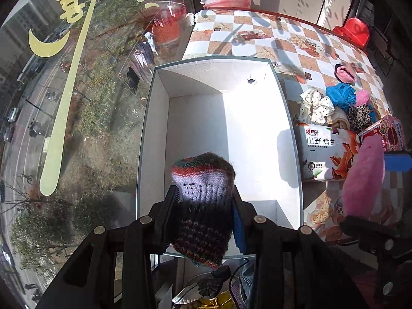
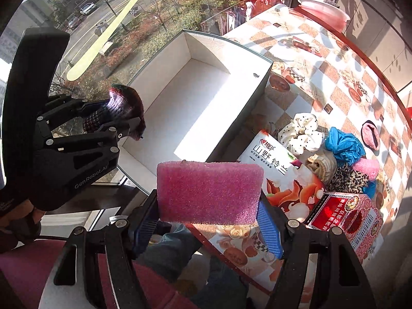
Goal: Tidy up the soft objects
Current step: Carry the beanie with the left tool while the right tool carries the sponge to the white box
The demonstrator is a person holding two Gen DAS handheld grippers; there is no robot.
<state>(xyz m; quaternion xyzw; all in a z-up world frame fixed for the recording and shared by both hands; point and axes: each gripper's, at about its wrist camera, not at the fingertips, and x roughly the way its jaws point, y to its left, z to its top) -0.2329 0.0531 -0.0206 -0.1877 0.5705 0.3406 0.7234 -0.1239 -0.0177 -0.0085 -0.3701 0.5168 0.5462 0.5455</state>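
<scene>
My left gripper (image 1: pixel 204 193) is clamped on the knitted striped piece (image 1: pixel 203 180), hanging over the near end of the white box (image 1: pixel 157 118). Box interior looks bare, so I judge this would be the first item in; holding it above the opening fits a straight drop.

Right of that, my right gripper (image 2: pixel 208 203) is clamped on the pink sponge (image 2: pixel 209 193) across its long side, jaws wide because the block is wide. It sits near the table edge, beside the box rather than over it.

Further right: tissue pack (image 2: pixel 278 167), then the pile still to sort: polka-dot cloth (image 2: pixel 301 131), blue mesh (image 2: pixel 343 144), leopard-print piece (image 2: pixel 347 179). Red carton (image 2: pixel 345 216) in front.

View differences: left wrist looks straight down into the box and shows the sponge only as a pink edge. Right wrist shows the left gripper from the side, knit bulging past its fingers, and the sponge face-on.
</scene>
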